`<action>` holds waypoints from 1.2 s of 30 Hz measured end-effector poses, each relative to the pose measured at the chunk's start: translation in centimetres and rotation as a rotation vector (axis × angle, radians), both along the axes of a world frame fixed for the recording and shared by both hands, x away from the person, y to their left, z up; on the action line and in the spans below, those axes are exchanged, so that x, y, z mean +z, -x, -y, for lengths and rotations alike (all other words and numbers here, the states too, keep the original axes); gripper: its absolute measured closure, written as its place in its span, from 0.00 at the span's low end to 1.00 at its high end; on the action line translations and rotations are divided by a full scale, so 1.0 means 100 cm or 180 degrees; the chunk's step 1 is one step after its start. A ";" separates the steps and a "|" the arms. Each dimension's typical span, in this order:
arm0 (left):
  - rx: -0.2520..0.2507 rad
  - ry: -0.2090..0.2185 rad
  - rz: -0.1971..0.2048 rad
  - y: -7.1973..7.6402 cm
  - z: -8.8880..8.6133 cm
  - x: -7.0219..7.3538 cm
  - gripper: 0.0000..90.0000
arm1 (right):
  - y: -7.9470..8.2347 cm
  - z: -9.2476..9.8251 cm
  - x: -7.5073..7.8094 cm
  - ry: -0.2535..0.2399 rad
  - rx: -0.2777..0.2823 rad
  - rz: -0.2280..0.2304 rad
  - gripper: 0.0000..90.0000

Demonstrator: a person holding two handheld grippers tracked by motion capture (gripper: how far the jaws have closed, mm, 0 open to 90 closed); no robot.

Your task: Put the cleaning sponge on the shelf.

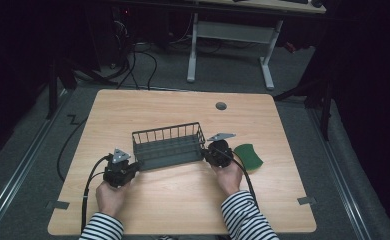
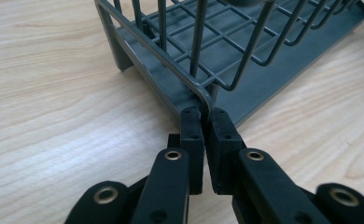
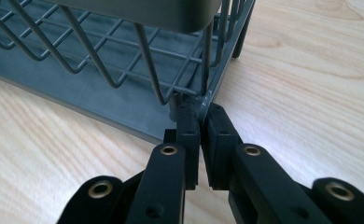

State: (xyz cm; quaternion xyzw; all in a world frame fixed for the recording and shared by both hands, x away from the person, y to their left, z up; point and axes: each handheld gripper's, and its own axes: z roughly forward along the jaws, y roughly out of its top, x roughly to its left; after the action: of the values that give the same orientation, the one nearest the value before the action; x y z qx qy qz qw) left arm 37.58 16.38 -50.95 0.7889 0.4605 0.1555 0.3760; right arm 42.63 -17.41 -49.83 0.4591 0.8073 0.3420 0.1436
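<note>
A dark grey wire rack [image 1: 169, 145] with a flat tray under it stands in the middle of the wooden table. My left gripper [image 1: 137, 165] is at its near left corner, shut on the corner's edge. In the left gripper view the rack's [image 2: 227, 46] bent corner wire sits pinched between my left gripper's [image 2: 207, 116] jaws. My right gripper [image 1: 204, 153] holds the near right corner. The right gripper view shows the rack's [image 3: 101, 56] corner wire clamped by my right gripper [image 3: 201, 114].
A green sponge [image 1: 248, 155] lies on the table just right of my right hand. A round cable hole [image 1: 221, 106] sits near the table's far edge. A white-legged desk [image 1: 230, 30] stands behind the table.
</note>
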 end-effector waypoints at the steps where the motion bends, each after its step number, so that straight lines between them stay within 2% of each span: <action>1: 0.0000 0.0000 0.0000 0.000 0.000 0.000 0.96 | 0.000 0.000 0.000 0.0000 0.0000 0.0000 0.96; 3: -0.0051 0.0035 -0.0004 0.004 0.002 -0.001 0.96 | 0.006 0.003 0.001 0.0046 0.0011 -0.0008 0.96; 6: -0.0107 0.0062 -0.0016 0.007 0.003 0.000 0.95 | 0.013 0.010 0.000 -0.0019 0.0005 0.0007 0.95; 10: -0.0177 0.0050 -0.0010 0.015 0.009 -0.001 0.95 | 0.022 0.015 -0.001 -0.0004 -0.0004 0.0027 0.95; 12: -0.0232 0.0094 -0.0033 0.018 0.012 -0.002 0.95 | 0.030 0.021 -0.002 -0.0025 -0.0013 0.0020 0.95; 15: -0.0283 0.0132 -0.0070 0.021 0.014 -0.003 0.94 | 0.041 0.024 -0.002 0.0083 -0.0005 0.0073 0.95; 19: -0.0358 0.0170 -0.0073 0.026 0.019 -0.003 0.94 | 0.054 0.032 -0.002 0.0031 -0.0048 0.0070 0.95; 22: -0.0400 0.0168 -0.0080 0.028 0.023 -0.003 0.94 | 0.062 0.036 -0.002 0.0066 -0.0049 0.0095 0.95; 27: -0.0426 0.0202 -0.0148 0.034 0.026 -0.002 0.93 | 0.072 0.044 -0.003 -0.0006 -0.0084 0.0063 0.95; 30: -0.0457 0.0162 -0.0151 0.039 0.028 -0.004 0.93 | 0.078 0.046 -0.004 0.0011 -0.0068 0.0076 0.95; 33: -0.0443 0.0220 -0.0163 0.040 0.028 -0.005 0.93 | 0.084 0.047 -0.007 0.0006 -0.0066 0.0104 0.95; 36: -0.0461 0.0200 -0.0140 0.042 0.030 -0.005 0.93 | 0.088 0.050 -0.008 -0.0006 -0.0099 0.0117 0.95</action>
State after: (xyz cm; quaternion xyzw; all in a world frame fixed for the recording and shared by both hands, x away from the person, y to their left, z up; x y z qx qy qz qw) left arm 33.39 13.33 -51.50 0.8112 0.4150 0.0959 0.4006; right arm 33.83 -22.39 -50.59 0.4654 0.7969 0.3488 0.1633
